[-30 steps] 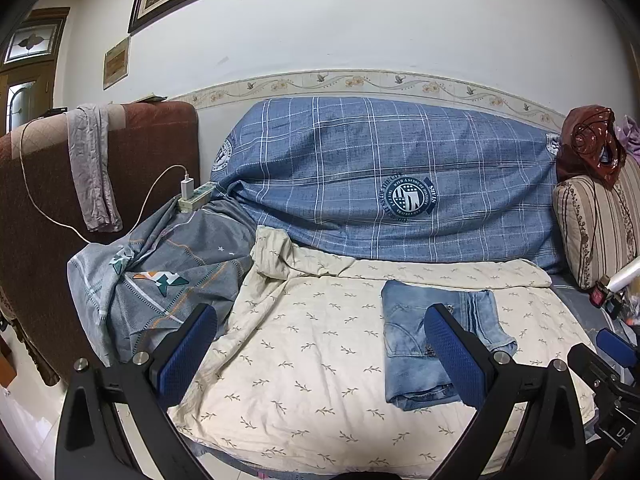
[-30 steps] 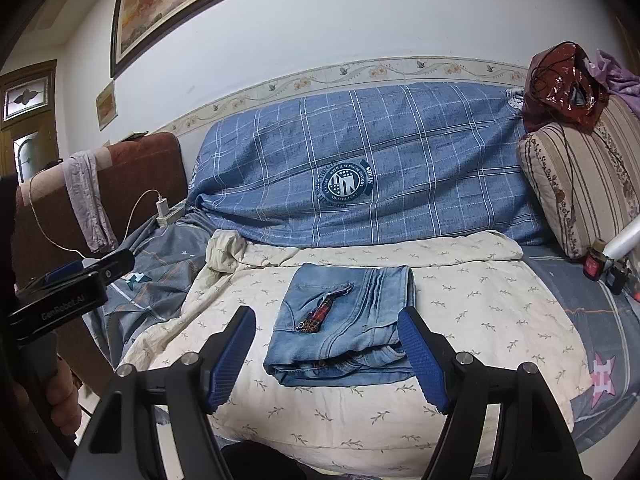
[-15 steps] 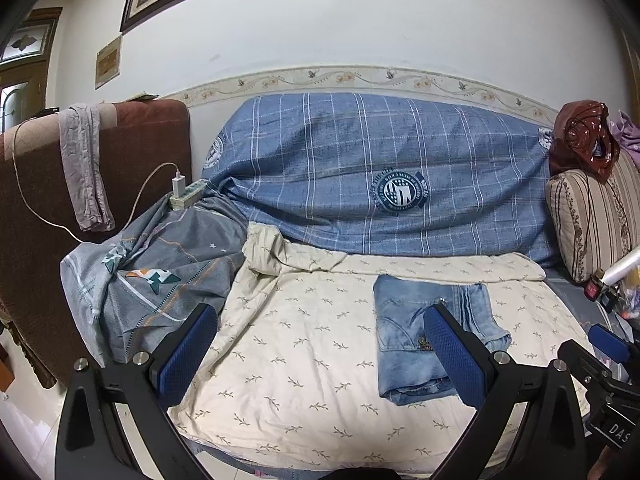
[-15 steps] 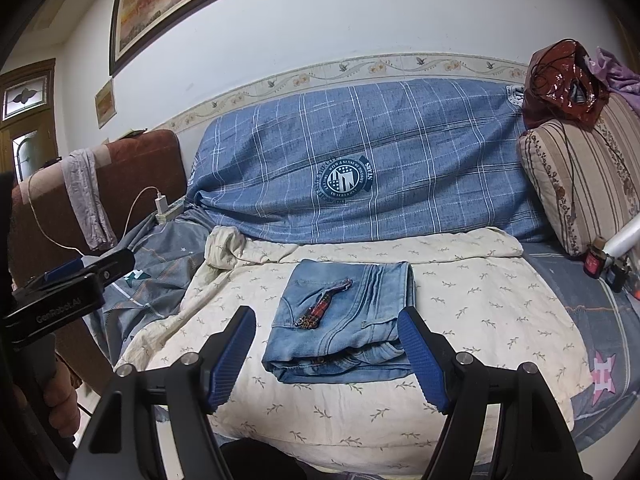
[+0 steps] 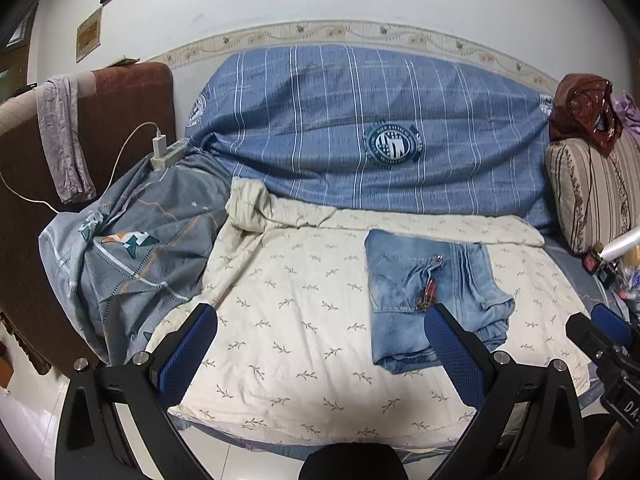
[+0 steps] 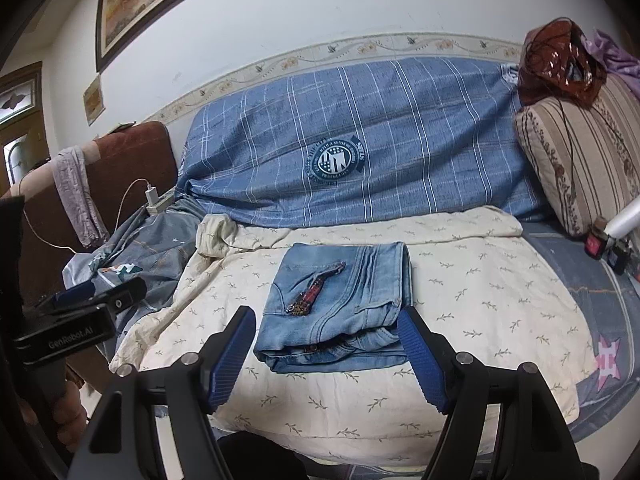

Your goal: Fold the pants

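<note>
The pants (image 6: pixel 340 304), light blue denim, lie folded into a thick rectangle on the cream sheet (image 6: pixel 480 304) with a small leaf print that covers the sofa seat. A dark red strap or key ring (image 6: pixel 314 292) rests on top of them. Their folded edge with the waistband faces the near side, and the far edge runs almost parallel to the blue checked cover (image 6: pixel 400 136) on the backrest, a little apart from it.

The right tongs (image 6: pixel 326 354) hang just in front of the pants' near edge. Their blue pads stand wide apart, one at each near corner of the bundle, and they grasp nothing. The left tongs (image 5: pixel 320 350) are also released, with only bare sheet between the pads; the pants are at the right pad in that view.

To the left of the pants the cream sheet is free up to its crumpled far-left corner, where a grey patterned cloth (image 5: pixel 132 248) begins. To the right there is also free sheet, up to the striped cushion (image 6: pixel 580 160). At the left, a white charger cable (image 5: pixel 132 144) runs to a power strip (image 5: pixel 168 154) beside the brown armrest (image 5: pixel 132 92).
</note>
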### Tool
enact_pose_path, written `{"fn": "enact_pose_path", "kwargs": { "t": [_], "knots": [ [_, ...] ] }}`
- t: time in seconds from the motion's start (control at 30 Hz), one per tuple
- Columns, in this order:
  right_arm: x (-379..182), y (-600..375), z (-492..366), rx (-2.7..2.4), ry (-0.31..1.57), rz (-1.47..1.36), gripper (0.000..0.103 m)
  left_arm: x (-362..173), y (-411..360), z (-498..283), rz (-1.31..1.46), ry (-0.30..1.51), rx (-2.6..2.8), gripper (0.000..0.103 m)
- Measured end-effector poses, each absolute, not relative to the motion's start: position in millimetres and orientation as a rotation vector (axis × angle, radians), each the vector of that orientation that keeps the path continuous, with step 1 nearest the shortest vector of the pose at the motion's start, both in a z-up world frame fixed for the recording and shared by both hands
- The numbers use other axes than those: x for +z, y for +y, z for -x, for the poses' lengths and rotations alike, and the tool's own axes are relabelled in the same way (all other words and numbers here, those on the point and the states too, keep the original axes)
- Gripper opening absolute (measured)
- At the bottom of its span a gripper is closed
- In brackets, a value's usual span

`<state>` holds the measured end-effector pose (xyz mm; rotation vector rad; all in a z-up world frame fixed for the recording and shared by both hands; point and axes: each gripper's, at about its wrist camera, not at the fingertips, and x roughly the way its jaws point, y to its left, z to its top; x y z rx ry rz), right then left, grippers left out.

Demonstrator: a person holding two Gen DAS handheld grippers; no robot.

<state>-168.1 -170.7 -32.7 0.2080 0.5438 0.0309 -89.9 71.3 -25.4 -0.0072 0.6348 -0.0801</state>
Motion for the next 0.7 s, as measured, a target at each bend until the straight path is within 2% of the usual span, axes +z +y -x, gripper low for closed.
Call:
{"fn": "enact_pose_path", "kwargs": {
  "t": [0.7],
  "knots": [
    [-51, -185, 106, 0.057, 0.625, -0.194, 0.076, -46, 58, 46, -0.014, 0.732, -0.045, 0.103]
  ]
}}
